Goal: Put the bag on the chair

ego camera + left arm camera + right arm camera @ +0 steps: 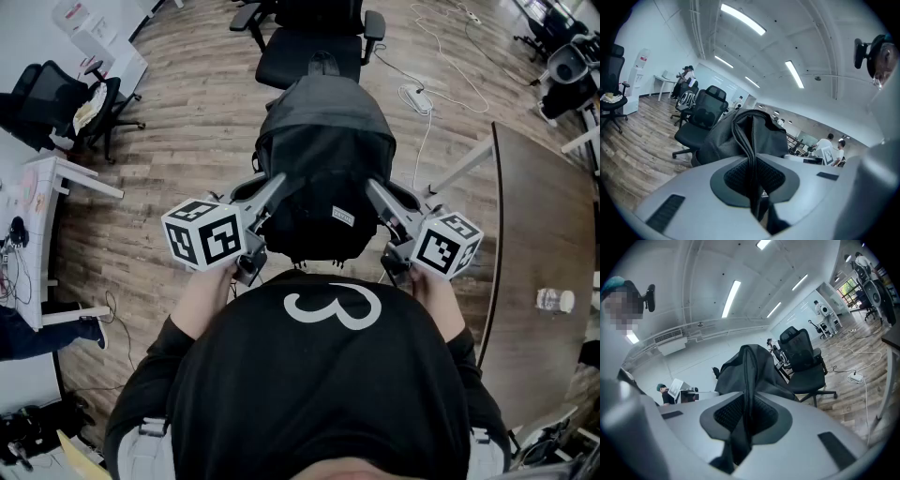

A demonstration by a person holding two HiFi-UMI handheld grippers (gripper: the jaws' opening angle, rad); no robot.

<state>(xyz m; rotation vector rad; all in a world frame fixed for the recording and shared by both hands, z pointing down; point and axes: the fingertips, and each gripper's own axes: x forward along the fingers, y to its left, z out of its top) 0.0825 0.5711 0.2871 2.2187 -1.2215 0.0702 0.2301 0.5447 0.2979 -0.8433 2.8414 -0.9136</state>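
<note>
While the black bag [323, 159] hangs at centre frame, just below the chair [291, 52] at top centre, left gripper [277, 184] and right gripper [373, 188] jaws clench its fabric.

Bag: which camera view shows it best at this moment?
The head view. It shows the whole black bag held up between the left gripper and the right gripper, with a chair beyond. Each gripper view shows only a fold of it pinched between the jaws and part of its body behind.
</note>
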